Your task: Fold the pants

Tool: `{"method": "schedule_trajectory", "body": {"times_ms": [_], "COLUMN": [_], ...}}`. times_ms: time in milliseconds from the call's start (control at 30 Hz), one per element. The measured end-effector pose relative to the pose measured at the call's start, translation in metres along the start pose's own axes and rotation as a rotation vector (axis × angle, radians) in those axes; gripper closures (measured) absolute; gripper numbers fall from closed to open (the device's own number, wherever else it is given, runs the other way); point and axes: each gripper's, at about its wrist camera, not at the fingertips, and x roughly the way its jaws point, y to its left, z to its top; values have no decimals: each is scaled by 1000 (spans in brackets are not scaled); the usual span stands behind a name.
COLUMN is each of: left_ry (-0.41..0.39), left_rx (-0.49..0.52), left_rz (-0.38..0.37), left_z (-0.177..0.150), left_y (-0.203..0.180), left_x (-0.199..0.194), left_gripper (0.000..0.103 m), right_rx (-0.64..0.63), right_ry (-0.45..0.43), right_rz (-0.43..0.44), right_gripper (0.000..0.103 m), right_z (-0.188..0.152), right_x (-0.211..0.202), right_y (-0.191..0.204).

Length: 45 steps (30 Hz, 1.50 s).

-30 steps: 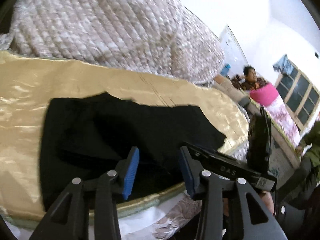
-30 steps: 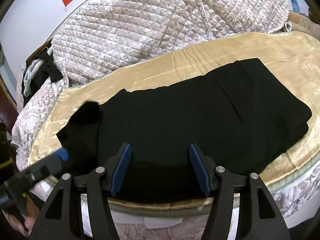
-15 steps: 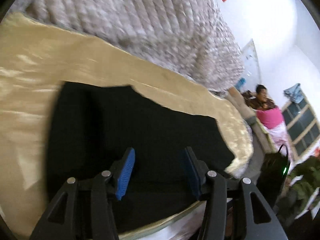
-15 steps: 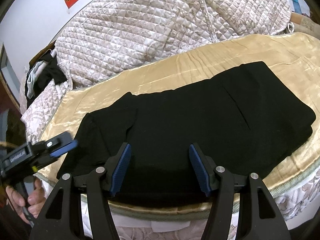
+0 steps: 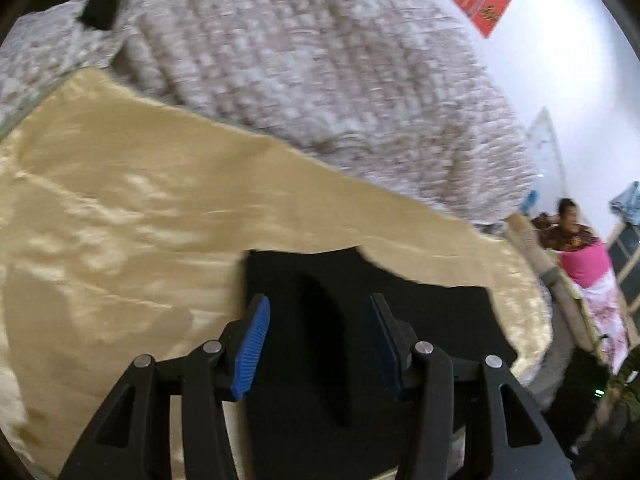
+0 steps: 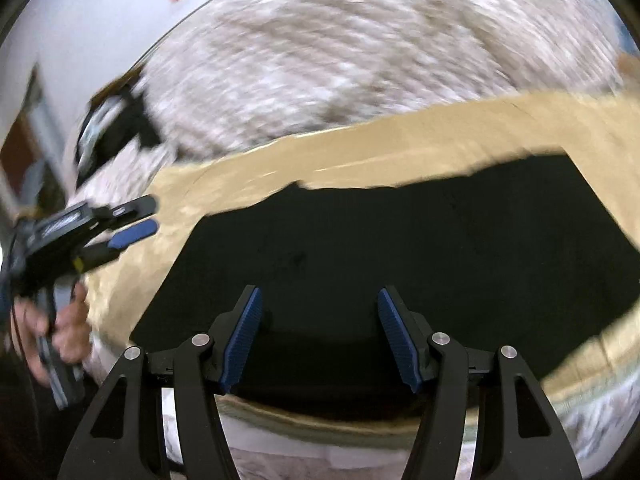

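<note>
Inspecting the layout: the black pants lie flat on the gold bedcover, long axis running left to right across the bed, parallel to its near edge. They appear already doubled over on themselves; I judge at least one fold remains.

My right gripper hangs over the near edge of the pants, about midway along their length, jaws parted with nothing between the pads. My left gripper sits at the left end of the garment; in the left wrist view the left edge of the cloth runs just beside my left pad. Its jaws have just been opening and stand parted, empty, clear of the fabric. The right wrist view shows that gripper out over bare bedcover, left of the pants.

Judgement: the left hand is nearer the left end, so that end falls to it. The quilt heaped at the far side limits room beyond the pants. Both views are blurred; fine creases cannot be confirmed.
</note>
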Motion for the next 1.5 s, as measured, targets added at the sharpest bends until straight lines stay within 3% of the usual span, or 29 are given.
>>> {"method": "schedule_trajectory", "body": {"times_ms": [200,500,567,600,633,667,700,767,900,967,1000,1100,1267,1433,1500], "left_ry": [-6,-3,-4,-4,-3,-2,-1,5,30,40,46,65,122,131,131], "left_rx": [45,-43,-48,-50,-51,-51,-49,-47,-34,-21,-14,4,38,56,50], "left_rz": [63,105,105,103,102,103,105,104,98,94,93,76,63,64,63], "left_z": [-5,-5,-5,-5,-6,-6,-6,-8,-12,-15,-16,-21,-29,-34,-34], "left_y": [12,43,44,44,44,44,44,43,39,36,34,28,19,17,18], "left_x": [1,-2,-3,-3,-3,-2,-2,-1,5,7,8,13,27,28,28], "left_gripper": [50,50,50,50,50,50,50,50,50,50,50,50,50,50,50], "right_rx": [-398,-625,-613,-611,-612,-610,-597,-506,-198,-59,8,214,204,150,91], "right_ry": [112,117,127,125,122,116,105,74,48,53,57,72,119,166,202], "right_rz": [-8,-18,-8,-6,-6,-28,-49,-48,-46,-83,-77,31,154,223,202], "right_gripper": [42,42,43,55,84,96,96,96,94,87,77,61,52,52,51], "right_z": [-4,-16,-11,-9,-7,-5,-2,10,33,36,36,31,28,26,26], "right_x": [41,71,79,80,83,84,85,80,70,66,64,53,58,68,78], "right_y": [65,103,103,103,103,102,100,84,23,-9,-23,-58,-50,-31,-19]}}
